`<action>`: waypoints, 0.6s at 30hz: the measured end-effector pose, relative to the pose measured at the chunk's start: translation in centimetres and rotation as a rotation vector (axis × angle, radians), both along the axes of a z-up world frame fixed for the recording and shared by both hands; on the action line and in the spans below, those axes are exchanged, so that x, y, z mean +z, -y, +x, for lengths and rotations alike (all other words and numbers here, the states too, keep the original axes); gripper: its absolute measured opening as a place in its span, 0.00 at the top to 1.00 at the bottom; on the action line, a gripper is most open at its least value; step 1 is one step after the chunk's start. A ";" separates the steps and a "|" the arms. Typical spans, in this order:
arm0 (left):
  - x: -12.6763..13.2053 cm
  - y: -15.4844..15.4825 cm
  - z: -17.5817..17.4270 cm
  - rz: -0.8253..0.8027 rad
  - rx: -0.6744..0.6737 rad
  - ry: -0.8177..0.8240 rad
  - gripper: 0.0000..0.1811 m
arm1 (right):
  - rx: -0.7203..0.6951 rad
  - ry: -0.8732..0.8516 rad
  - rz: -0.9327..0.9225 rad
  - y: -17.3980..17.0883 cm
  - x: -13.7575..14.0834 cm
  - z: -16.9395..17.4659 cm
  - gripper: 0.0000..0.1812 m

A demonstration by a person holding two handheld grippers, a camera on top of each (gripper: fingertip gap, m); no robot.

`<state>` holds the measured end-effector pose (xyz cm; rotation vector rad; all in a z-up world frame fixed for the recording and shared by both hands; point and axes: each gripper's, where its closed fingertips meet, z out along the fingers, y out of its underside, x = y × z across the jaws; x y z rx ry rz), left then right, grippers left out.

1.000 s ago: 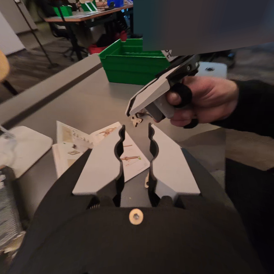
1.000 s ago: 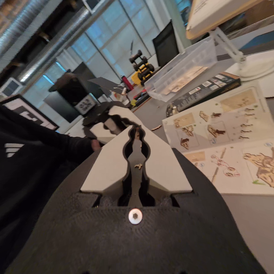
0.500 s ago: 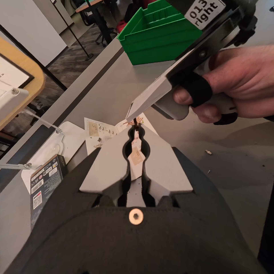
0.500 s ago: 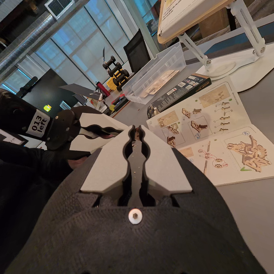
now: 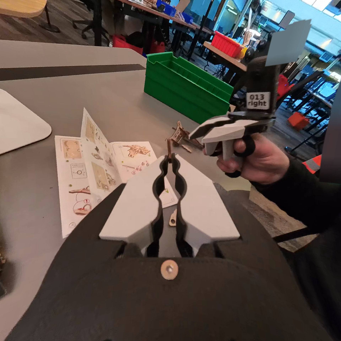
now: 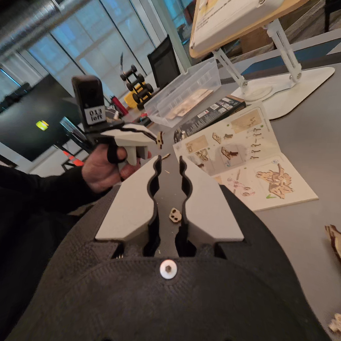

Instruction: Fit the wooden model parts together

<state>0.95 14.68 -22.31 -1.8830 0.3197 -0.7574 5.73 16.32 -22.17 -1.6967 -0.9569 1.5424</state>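
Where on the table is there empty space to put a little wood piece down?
Bare grey table lies between the open instruction booklet and the green bin, and between the booklet and the white stand base. It is crowded right of the booklet, where the half-built wooden model and a loose wooden piece lie.

You're in an open workshop-style lab; long worktables [image 5: 166, 16] carry parts bins [image 5: 226, 43]; exposed ducting [image 6: 33, 20] runs above tall windows [image 6: 88, 48].

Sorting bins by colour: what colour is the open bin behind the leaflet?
Green bin; clearest in the left wrist view.
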 end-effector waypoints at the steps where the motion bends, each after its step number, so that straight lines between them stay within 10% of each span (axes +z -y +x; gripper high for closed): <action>1: -0.2 0.1 -0.2 -0.001 0.003 -0.020 0.99 | -0.005 0.030 0.041 0.2 -0.5 0.2 0.92; 18: -2.8 2.1 -2.4 -0.064 0.038 -0.112 0.99 | 0.017 0.220 0.240 2.0 -4.3 1.9 0.94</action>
